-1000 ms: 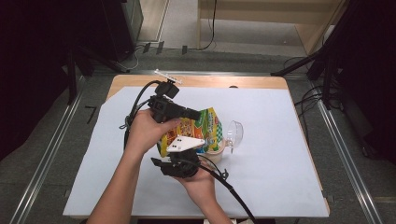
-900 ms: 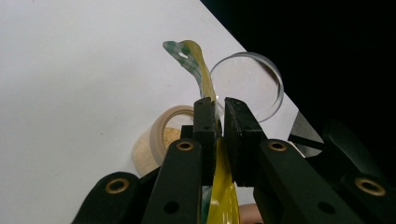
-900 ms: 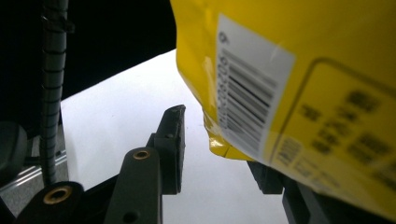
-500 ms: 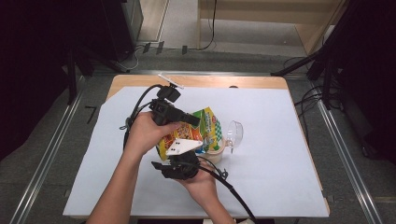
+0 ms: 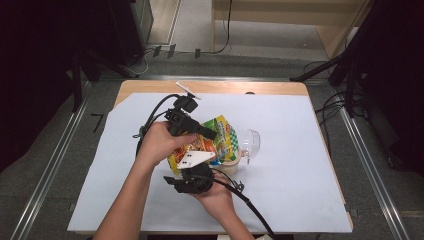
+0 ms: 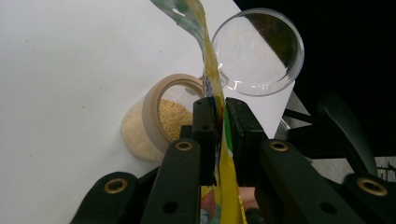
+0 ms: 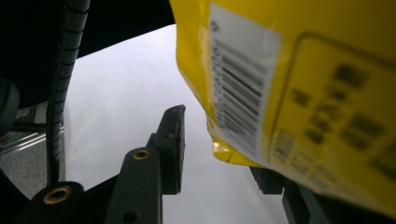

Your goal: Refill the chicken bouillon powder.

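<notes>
snack bag [image 5: 214,139] unmoved, left hand-held gripper [image 6: 219,116] still clamped

Left tool [image 6: 222,109] pinches yellow bag [image 6: 215,88] (above crumb-filled jar [image 6: 154,119]).

The bag [image 6: 219,135] is glossy printed film, yellow and smooth, with a matt white barcode label. At its 3 o'clock the lid [image 6: 256,51] is clear shiny plastic. The jar [image 6: 154,123] has a matt beige plastic rim and holds coarse grainy powder. The sheet [image 5: 300,165] is matt white paper on a wooden table [image 5: 225,87]
</notes>
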A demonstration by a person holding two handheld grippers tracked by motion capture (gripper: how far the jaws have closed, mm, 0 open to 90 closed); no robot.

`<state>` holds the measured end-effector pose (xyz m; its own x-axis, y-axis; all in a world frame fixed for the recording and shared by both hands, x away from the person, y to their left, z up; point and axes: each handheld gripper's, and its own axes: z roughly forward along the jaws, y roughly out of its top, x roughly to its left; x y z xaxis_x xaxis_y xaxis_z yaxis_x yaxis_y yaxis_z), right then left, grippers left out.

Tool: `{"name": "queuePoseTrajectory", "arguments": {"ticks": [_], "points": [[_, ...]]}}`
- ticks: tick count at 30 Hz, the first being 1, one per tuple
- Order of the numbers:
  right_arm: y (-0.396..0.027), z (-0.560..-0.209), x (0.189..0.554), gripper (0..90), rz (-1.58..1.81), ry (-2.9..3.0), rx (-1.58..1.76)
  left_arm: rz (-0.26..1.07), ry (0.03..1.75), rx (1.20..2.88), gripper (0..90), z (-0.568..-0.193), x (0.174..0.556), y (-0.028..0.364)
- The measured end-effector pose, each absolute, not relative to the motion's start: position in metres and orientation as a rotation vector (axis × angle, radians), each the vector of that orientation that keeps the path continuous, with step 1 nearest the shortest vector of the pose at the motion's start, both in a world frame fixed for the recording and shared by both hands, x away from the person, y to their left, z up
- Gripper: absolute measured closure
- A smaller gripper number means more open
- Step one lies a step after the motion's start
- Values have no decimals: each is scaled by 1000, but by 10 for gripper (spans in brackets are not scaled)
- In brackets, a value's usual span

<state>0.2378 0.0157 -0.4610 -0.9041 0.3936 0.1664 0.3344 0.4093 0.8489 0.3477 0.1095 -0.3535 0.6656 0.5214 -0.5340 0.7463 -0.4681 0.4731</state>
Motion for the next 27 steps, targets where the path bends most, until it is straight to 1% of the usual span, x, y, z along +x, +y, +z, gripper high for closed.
{"name": "queuePoseTrajectory", "arguments": {"ticks": [5, 7, 10, 14, 21, 27], "points": [[17, -463, 237, 584, 1525, 2607, 642, -404, 971, 2191, 884, -354, 348, 119], [18, -465, 237, 548, 1519, 2606, 642, -397, 967, 2194, 888, -354, 347, 122], [17, -468, 238, 534, 1536, 2606, 670, -394, 960, 2195, 889, -353, 346, 123], [15, -471, 241, 492, 1560, 2608, 694, -388, 951, 2201, 889, -353, 345, 126], [19, -473, 239, 480, 1570, 2605, 665, -397, 936, 2196, 888, -352, 344, 134], [21, -470, 238, 492, 1581, 2602, 658, -418, 901, 2182, 882, -355, 345, 135]]}}
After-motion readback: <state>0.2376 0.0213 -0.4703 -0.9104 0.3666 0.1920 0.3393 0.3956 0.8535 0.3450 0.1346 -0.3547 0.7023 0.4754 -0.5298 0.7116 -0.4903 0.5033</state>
